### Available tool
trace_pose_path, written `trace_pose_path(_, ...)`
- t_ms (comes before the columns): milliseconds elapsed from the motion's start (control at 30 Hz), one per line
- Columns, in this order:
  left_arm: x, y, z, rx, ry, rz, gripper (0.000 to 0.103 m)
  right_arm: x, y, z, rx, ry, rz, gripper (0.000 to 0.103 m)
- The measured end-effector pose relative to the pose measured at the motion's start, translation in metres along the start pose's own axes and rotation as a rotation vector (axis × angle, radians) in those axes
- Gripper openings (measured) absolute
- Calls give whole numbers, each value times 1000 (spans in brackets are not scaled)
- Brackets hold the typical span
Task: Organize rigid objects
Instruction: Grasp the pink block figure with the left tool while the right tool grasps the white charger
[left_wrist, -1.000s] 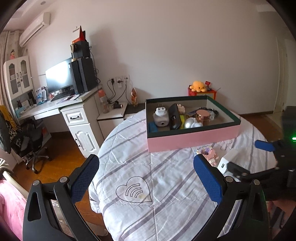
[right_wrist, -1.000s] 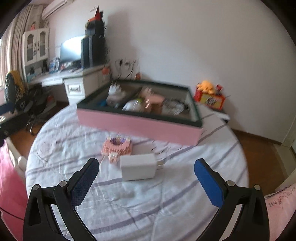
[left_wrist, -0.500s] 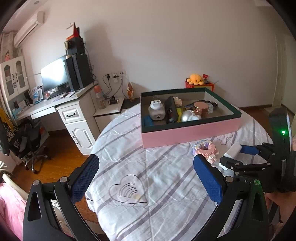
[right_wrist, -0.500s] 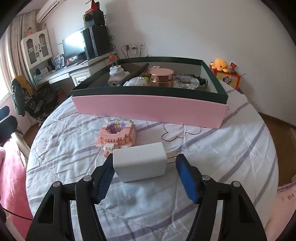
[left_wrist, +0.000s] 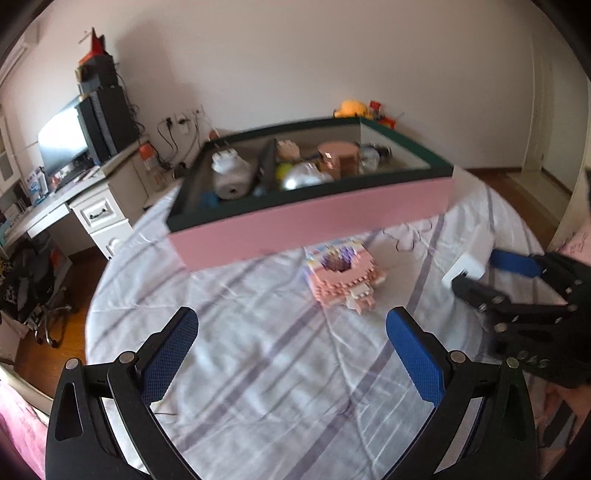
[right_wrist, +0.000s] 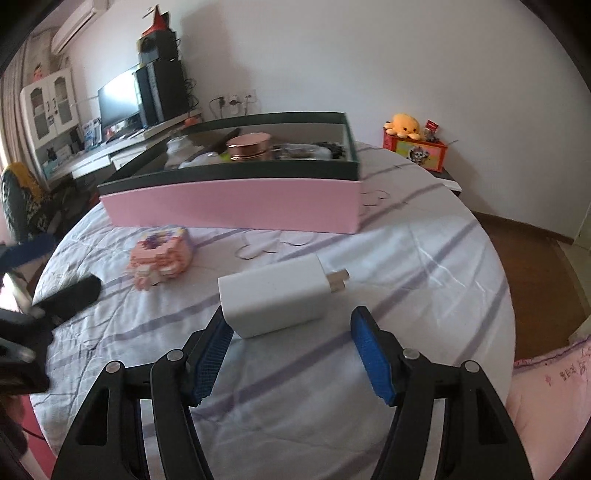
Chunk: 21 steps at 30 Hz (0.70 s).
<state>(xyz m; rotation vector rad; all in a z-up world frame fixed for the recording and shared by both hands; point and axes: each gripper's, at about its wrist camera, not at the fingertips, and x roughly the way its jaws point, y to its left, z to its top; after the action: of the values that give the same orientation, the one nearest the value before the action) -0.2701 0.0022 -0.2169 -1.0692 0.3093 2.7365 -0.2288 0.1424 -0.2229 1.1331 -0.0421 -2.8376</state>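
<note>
Charger (right_wrist: 275, 297) lies on the bedspread (right_wrist: 424, 258), long axis crosswise, touching the half-open right gripper's (right_wrist: 291, 350) left pad only. Left gripper (left_wrist: 291, 354), jaws wide and empty, faces the block model (left_wrist: 341, 275).

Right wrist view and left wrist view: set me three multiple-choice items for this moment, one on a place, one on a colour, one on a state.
1. Where is the brick model?
A. Inside the pink box
B. On the striped cloth, in front of the pink box
C. On the floor

2. What colour is the charger?
A. Black
B. Green
C. White

3. How is the left gripper?
A. Open, nothing between its fingers
B. Shut on the brick model
C. Shut on the charger

Key: 1 B, it sits on the cloth short of the box's pink wall. 2 C, its body is plain white. 3 A, its blue pads stand wide apart over bare cloth.
</note>
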Motion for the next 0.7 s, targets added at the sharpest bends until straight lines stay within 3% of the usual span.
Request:
trace_pose_path(533, 54, -23, 23, -34, 128, -9, 103, 5, -9, 0, 26, 0, 3, 67)
trace_pose_path(600, 57, -23, 23, -31, 132, 2, 95, 5, -9, 0, 22, 3, -1, 67)
trace_pose_path(667, 55, -23, 23, -36, 126, -52, 66, 6, -8, 0, 17, 8, -7, 67)
trace_pose_path(700, 53, -22, 23, -37, 117, -77, 60, 6, -8, -1, 16, 8, -8, 67)
